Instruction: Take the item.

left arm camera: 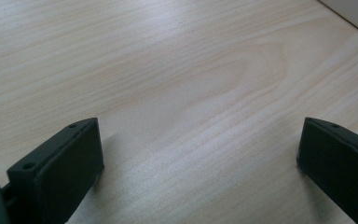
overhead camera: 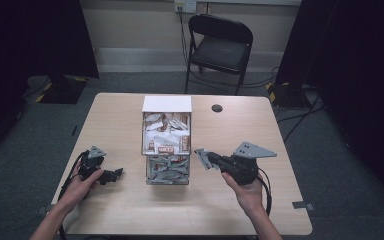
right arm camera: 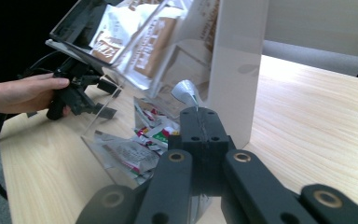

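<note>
A clear acrylic dispenser (overhead camera: pixel 166 145) with a white back stands mid-table. Brown and white sachets fill its upper bin, and more sachets (right arm camera: pixel 135 149) lie in the open tray at its foot. My right gripper (overhead camera: pixel 203 159) hovers just right of that tray, pointing left. In the right gripper view the jaws (right arm camera: pixel 200 116) are pressed together on a small silver sachet (right arm camera: pixel 185 92) that sticks out past the tips. My left gripper (overhead camera: pixel 115 175) rests on the table left of the dispenser. In its own view (left arm camera: pixel 198 140) the jaws stand wide apart over bare wood.
The light wooden table (overhead camera: pixel 130 210) has a round cable hole (overhead camera: pixel 217 108) at the back right. A black folding chair (overhead camera: pixel 220 47) stands beyond the far edge. Dark curtains flank both sides, and cables lie on the floor at the right.
</note>
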Tool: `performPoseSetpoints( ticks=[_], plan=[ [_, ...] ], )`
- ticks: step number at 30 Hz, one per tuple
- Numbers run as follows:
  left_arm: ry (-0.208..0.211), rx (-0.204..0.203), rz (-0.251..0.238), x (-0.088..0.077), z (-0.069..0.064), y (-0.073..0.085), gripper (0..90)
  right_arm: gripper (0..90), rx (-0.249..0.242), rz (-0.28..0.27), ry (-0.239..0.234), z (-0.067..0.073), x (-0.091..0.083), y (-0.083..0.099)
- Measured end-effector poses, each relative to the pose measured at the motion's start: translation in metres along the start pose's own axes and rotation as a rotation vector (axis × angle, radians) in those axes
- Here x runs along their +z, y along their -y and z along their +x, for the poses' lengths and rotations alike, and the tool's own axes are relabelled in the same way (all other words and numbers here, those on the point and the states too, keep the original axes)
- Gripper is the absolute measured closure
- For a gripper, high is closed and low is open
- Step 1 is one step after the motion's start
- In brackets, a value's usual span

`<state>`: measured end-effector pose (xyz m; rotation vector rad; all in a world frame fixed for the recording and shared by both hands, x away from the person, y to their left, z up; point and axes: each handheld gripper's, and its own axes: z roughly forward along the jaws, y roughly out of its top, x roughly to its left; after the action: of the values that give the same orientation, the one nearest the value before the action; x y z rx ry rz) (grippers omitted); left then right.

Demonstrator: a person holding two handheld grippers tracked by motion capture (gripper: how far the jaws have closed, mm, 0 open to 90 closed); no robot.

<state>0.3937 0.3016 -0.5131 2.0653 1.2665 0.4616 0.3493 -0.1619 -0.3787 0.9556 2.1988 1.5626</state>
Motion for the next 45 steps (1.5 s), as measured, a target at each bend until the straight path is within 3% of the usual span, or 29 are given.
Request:
performPoseSetpoints(
  ticks=[14, 25, 35, 45],
  plan=[
    [0.001, 0.0, 0.002, 0.0, 0.0, 0.0, 0.0, 90.0, 0.007, -0.009, 0.028, -0.015, 0.01, -0.012],
    [0.001, 0.0, 0.002, 0.0, 0.0, 0.0, 0.0, 90.0, 0.008, 0.013, 0.067, -0.039, 0.026, -0.024],
    [0.001, 0.004, 0.005, 0.0, 0.0, 0.0, 0.0, 90.0, 0.025, 0.068, 0.09, -0.057, 0.045, -0.018],
    [0.0, 0.005, 0.005, 0.0, 0.0, 0.0, 0.0, 90.0, 0.044, 0.132, 0.14, -0.082, 0.058, 0.0]
  ],
)
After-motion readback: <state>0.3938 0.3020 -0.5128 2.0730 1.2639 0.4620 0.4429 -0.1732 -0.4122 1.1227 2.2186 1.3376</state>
